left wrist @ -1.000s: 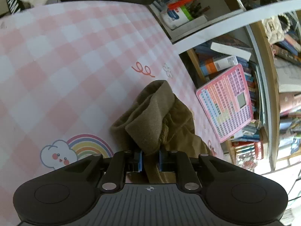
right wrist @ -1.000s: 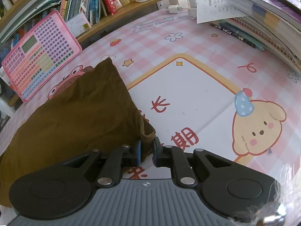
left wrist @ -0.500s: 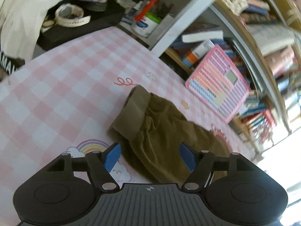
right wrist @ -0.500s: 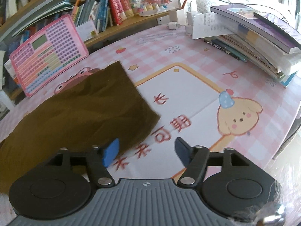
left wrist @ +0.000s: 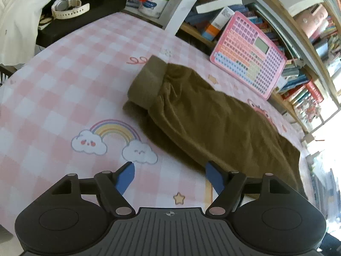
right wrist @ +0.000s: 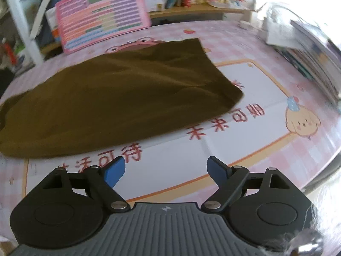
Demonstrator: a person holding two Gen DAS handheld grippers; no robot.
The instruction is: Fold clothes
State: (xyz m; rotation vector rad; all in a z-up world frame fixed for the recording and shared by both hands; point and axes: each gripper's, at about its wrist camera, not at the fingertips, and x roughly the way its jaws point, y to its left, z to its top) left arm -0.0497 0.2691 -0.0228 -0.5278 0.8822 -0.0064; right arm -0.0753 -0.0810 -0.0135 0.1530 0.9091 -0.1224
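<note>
An olive-brown garment (left wrist: 204, 115) lies flat on the pink checked table mat (left wrist: 64, 81), its thick waistband (left wrist: 149, 81) at the left end. In the right wrist view the same garment (right wrist: 119, 98) spreads across the mat's left half. My left gripper (left wrist: 170, 170) hangs above the mat just in front of the cloth, its jaws still opening with nothing between them. The right gripper (right wrist: 165, 166) hovers over the white printed panel (right wrist: 234, 128), apart from the cloth, and its jaws are opening too, with nothing held.
A pink toy keyboard (left wrist: 249, 55) leans on the bookshelf behind the garment. Stacked books (right wrist: 309, 49) sit at the right edge of the table. A black box with a white watch (left wrist: 68, 8) and a pen cup (left wrist: 153, 2) stand at the far left.
Both grippers were shut on the garment's edge a second ago; they let go, opened wide and drew back. The cloth now lies flat on the mat.
</note>
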